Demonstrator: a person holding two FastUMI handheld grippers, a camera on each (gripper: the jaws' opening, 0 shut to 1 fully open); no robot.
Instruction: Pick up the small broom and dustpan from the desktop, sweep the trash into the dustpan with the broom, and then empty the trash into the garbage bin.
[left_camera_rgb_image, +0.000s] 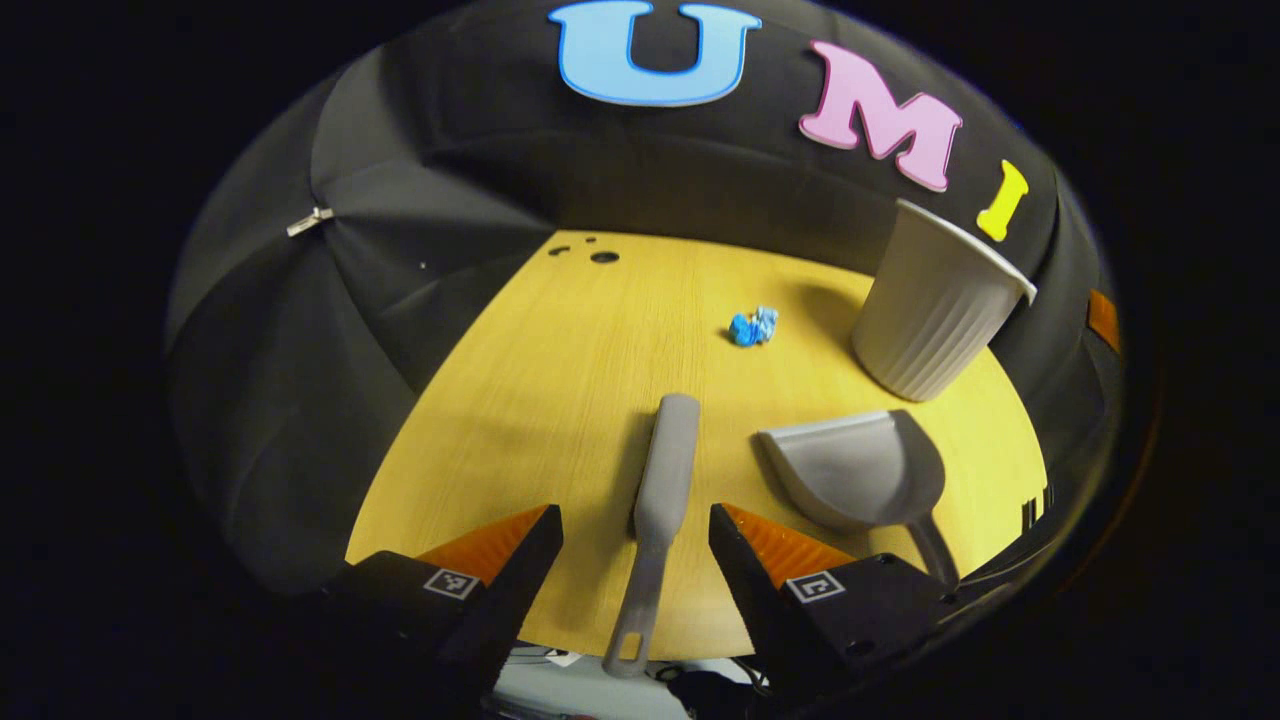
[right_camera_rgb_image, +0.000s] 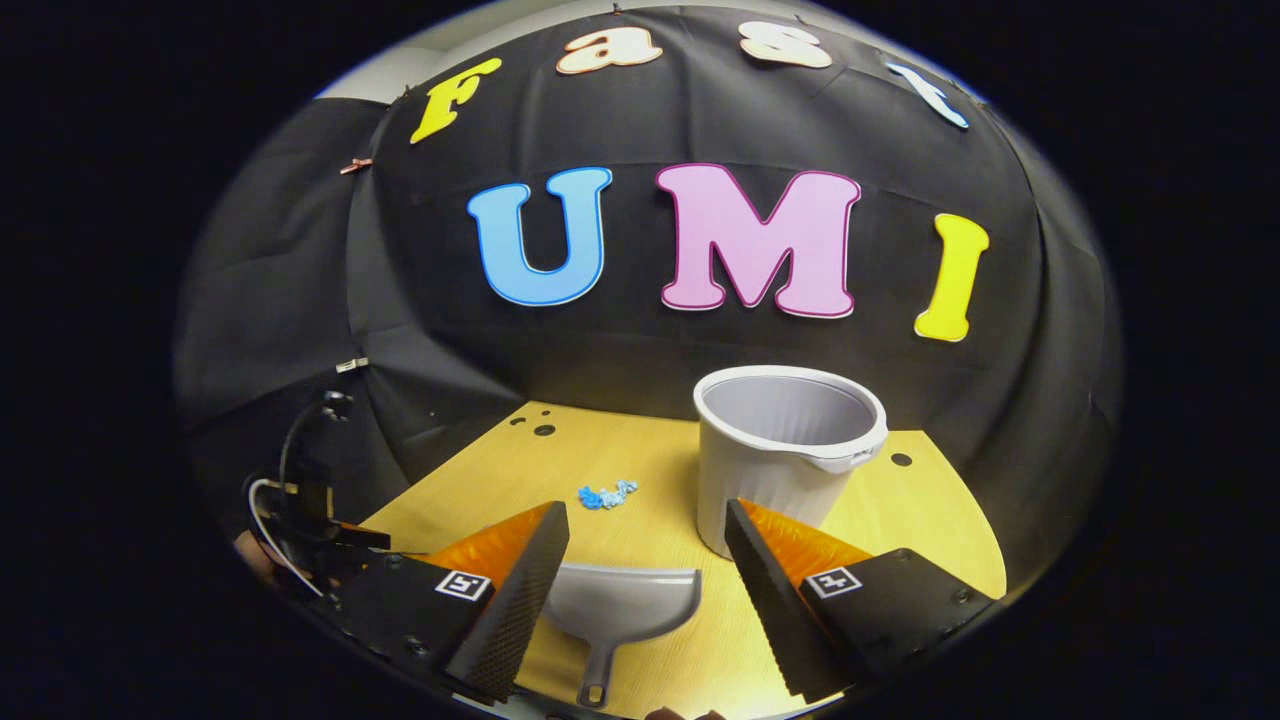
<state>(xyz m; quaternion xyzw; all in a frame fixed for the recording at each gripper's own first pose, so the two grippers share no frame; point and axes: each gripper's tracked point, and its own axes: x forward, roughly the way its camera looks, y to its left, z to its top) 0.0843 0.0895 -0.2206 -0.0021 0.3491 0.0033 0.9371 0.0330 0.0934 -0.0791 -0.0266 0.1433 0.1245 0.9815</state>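
Note:
A small grey broom (left_camera_rgb_image: 662, 490) lies flat on the yellow desktop (left_camera_rgb_image: 560, 380), its handle toward me. My left gripper (left_camera_rgb_image: 636, 528) is open, one finger on each side of that handle, not touching it. To the right of the broom rests a grey dustpan (left_camera_rgb_image: 862, 468), mouth facing away. The dustpan (right_camera_rgb_image: 622, 604) also lies between and below the open fingers of my right gripper (right_camera_rgb_image: 646, 522). A crumpled blue scrap of trash (left_camera_rgb_image: 753, 326) sits farther out on the desk; the trash (right_camera_rgb_image: 607, 493) is left of the white ribbed garbage bin (right_camera_rgb_image: 785, 450), which stands upright at the back right (left_camera_rgb_image: 932, 305).
The desk's back edge meets the black cloth wall. Small dark holes (left_camera_rgb_image: 603, 257) mark the far left of the desktop. The other gripper with cables (right_camera_rgb_image: 300, 510) is at the far left of the right gripper view.

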